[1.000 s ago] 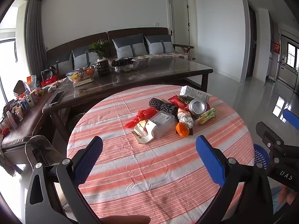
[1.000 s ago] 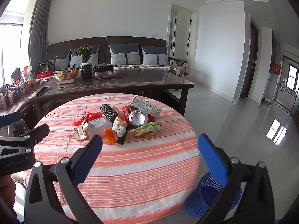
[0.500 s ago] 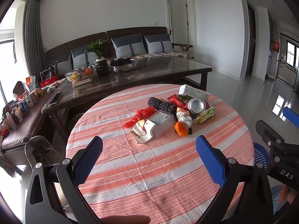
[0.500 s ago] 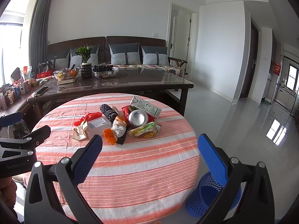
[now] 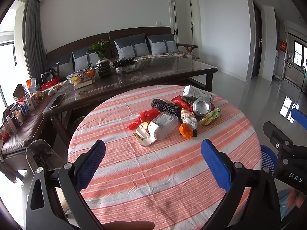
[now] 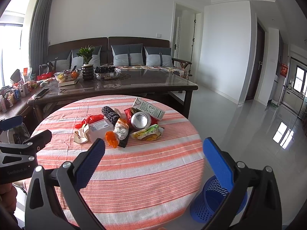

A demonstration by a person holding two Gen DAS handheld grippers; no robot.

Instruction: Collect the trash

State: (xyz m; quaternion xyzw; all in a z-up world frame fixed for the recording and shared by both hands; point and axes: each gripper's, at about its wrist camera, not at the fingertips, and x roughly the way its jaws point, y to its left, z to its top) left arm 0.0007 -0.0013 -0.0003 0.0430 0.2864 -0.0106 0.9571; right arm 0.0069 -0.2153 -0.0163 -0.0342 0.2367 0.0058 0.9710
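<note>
Two logos: "DAS", "GenRobot.AI"

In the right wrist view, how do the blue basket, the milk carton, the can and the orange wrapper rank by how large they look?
1. Blue basket, though it sits nearest the camera and is partly hidden by the gripper.
2. Milk carton and can: too alike to rank, and the carton lies farther away.
3. Orange wrapper.

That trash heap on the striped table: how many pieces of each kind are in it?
Metal can: 1
Carton: 1
Clear plastic box: 1
Black mesh rolls: 2
Wrappers and bags, from the red bag to the green snack packet: about 6; overlaps hide some
Total: about 11
</note>
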